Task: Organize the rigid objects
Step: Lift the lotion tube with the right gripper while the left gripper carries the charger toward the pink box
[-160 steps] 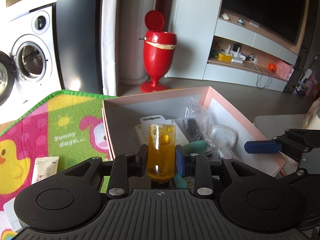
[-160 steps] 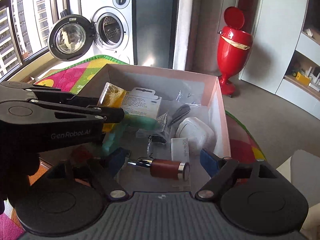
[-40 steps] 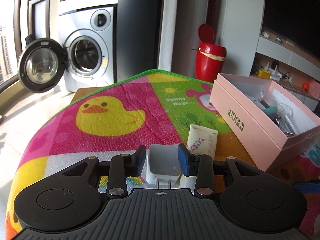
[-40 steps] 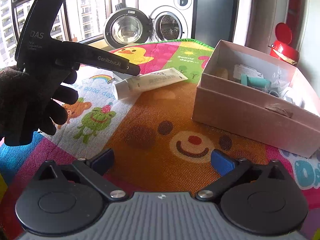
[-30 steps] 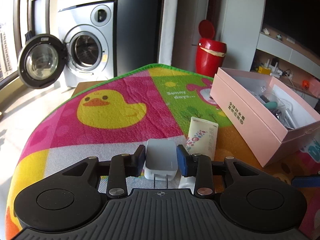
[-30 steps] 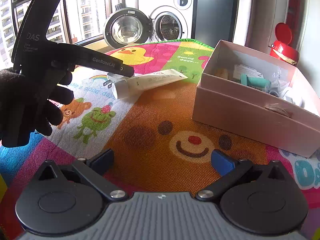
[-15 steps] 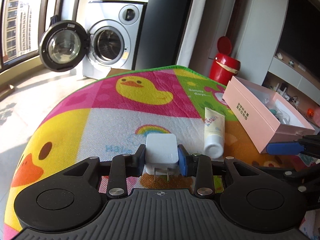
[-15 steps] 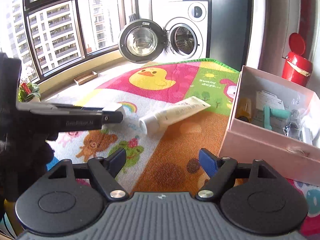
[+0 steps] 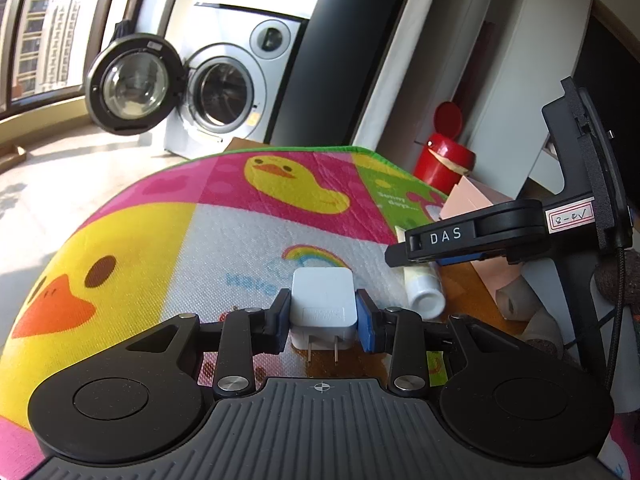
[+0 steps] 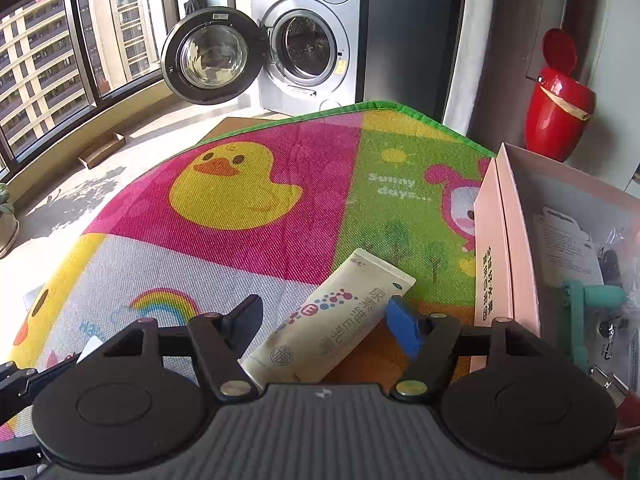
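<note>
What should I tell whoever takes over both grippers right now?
Left gripper: shut on the white plug adapter, prongs pointing back at the camera, held above the play mat.
Right gripper: open, fingers on either side of the cream tube lying on the mat, not yet closed.
Pink box: on the mat to the right, already holding a teal tool and packets.
Left to do: box the adapter, grasp the tube, box it.
</note>
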Action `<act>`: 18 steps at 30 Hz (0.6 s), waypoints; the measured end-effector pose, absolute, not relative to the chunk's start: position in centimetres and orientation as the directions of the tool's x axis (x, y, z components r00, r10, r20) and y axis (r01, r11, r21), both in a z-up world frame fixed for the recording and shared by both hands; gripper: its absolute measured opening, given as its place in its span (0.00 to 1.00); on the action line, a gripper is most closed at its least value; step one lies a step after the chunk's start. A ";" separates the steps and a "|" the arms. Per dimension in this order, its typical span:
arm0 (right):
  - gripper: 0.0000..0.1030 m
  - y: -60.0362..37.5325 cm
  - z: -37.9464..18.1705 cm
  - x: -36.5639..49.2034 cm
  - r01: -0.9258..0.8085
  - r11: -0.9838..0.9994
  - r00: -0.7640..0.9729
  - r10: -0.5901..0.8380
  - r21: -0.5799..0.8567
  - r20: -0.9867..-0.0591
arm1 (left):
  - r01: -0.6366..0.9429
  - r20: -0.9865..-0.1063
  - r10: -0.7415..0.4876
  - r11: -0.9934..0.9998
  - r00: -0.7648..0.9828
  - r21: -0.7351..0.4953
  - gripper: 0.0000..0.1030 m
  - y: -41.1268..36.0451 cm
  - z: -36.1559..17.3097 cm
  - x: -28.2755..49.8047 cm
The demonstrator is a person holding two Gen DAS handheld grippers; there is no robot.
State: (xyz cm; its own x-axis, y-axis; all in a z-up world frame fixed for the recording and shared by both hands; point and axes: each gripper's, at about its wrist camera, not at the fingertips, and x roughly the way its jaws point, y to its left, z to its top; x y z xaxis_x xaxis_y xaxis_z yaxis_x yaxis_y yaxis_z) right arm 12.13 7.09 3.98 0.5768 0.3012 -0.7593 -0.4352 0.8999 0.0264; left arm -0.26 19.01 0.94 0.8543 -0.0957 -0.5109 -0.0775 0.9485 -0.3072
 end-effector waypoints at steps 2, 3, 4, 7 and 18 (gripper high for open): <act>0.37 7.1 4.1 11.1 -0.478 0.878 0.555 0.323 0.024 -0.766 | -0.078 -0.511 -0.099 0.946 0.854 -0.313 0.36 19.1 0.9 -0.2; 0.36 7.0 4.1 10.5 -0.499 0.867 0.549 0.326 0.012 -0.769 | -0.078 -0.510 -0.099 0.946 0.855 -0.313 0.36 19.2 0.8 -0.3; 0.36 6.9 4.2 10.0 -0.514 0.858 0.539 0.334 0.013 -0.773 | -0.078 -0.509 -0.098 0.947 0.855 -0.313 0.36 19.1 0.8 -0.3; 0.36 5.6 4.6 7.8 -0.559 0.827 0.485 0.377 0.052 -0.789 | -0.078 -0.509 -0.096 0.948 0.856 -0.309 0.36 19.1 0.8 -0.4; 0.35 -4.4 7.3 -1.7 -0.596 0.803 0.508 0.399 0.023 -0.763 | 0.084 -0.538 -0.205 0.967 0.818 -0.241 0.36 14.8 1.7 -2.2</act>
